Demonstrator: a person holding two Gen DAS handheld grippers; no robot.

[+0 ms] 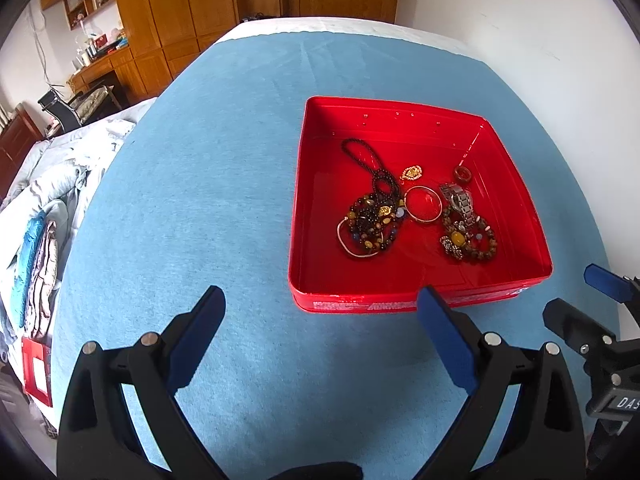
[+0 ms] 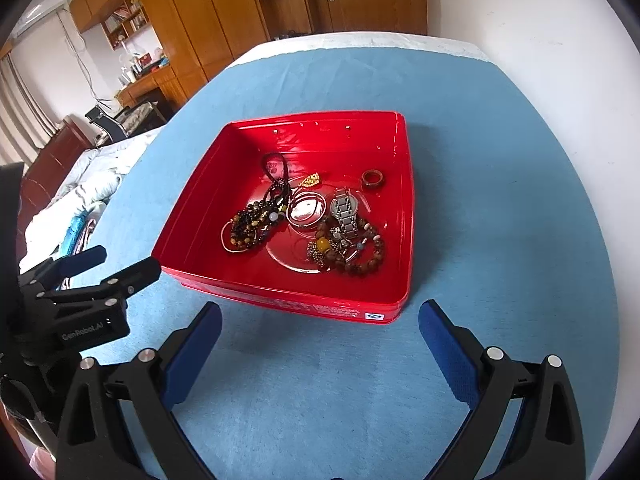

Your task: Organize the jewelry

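A red tray (image 1: 320,200) (image 2: 192,224) sits on the blue cloth. Inside lie a black bead necklace (image 1: 366,160) (image 2: 276,184), a pile of mixed bead bracelets (image 1: 370,220) (image 2: 252,228), a gold pendant (image 1: 412,172) (image 2: 311,179), a metal bangle (image 1: 423,203) (image 2: 306,208), a silver watch (image 1: 460,200) (image 2: 347,212), a brown ring (image 1: 463,174) (image 2: 373,179) and brown bead bracelets (image 1: 470,240) (image 2: 348,252). My left gripper (image 1: 322,304) is open and empty, in front of the tray's near left corner. My right gripper (image 2: 320,320) is open and empty, in front of the tray's near wall.
The blue cloth (image 1: 200,200) (image 2: 500,200) covers a white table against a white wall (image 1: 540,12). A bed with crumpled bedding (image 1: 48,184) lies off the left edge. Wooden wardrobes (image 1: 192,4) stand behind. Each gripper shows at the edge of the other's view.
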